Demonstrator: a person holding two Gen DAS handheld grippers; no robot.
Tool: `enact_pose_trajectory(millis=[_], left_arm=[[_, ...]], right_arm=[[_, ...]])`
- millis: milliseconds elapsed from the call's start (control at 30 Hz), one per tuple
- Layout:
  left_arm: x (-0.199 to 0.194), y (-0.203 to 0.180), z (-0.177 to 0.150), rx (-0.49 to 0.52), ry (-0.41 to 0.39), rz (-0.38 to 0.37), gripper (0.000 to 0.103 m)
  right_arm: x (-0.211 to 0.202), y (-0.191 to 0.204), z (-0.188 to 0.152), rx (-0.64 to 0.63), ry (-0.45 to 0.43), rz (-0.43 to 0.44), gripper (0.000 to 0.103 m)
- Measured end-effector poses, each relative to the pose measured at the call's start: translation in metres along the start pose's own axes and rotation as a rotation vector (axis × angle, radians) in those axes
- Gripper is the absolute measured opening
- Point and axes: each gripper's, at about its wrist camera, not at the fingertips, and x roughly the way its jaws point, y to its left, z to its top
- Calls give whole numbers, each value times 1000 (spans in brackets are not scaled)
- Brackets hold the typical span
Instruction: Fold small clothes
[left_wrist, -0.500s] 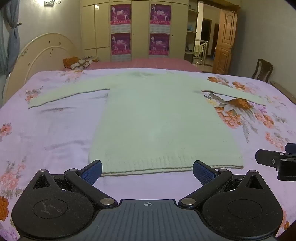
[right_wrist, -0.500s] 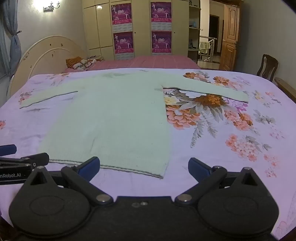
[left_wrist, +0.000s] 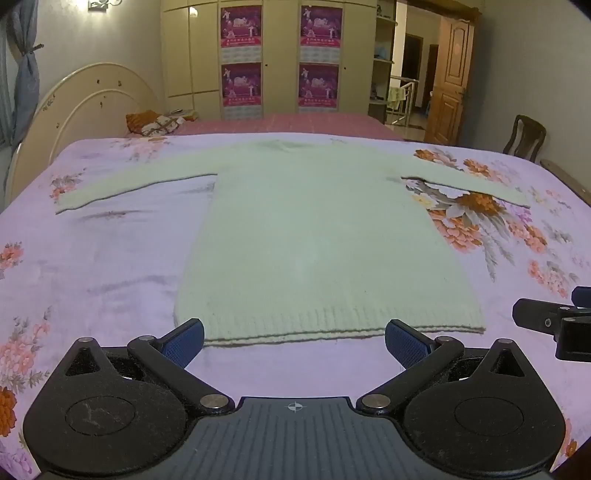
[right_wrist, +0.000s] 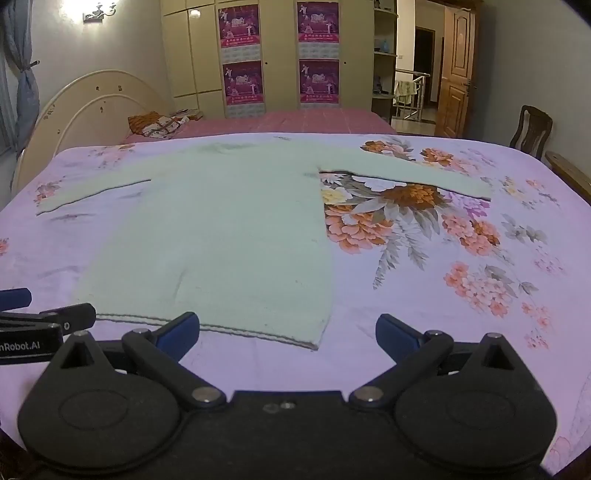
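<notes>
A pale green knitted sweater (left_wrist: 317, 236) lies flat on the bed, front hem toward me, both sleeves spread out sideways. My left gripper (left_wrist: 293, 341) hovers open just short of the hem's middle, nothing between its blue pads. In the right wrist view the same sweater (right_wrist: 221, 236) fills the left half, and my right gripper (right_wrist: 288, 334) stands open near its right hem corner, empty. Each gripper shows at the edge of the other's view: the right one (left_wrist: 554, 325) and the left one (right_wrist: 37, 328).
The bed wears a lilac floral cover (left_wrist: 517, 236). A cream headboard (left_wrist: 88, 110) stands at the left, a second bed with pillows (left_wrist: 155, 123) lies behind, then wardrobes with posters. A wooden chair (left_wrist: 524, 138) and a door are at the right.
</notes>
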Motion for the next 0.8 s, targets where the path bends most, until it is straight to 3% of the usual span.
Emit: enact_pose_trajectory(millis=[800], left_arm=[[3, 1, 1, 1, 2, 8, 103]], right_arm=[[4, -2, 1, 7, 7, -9, 102]])
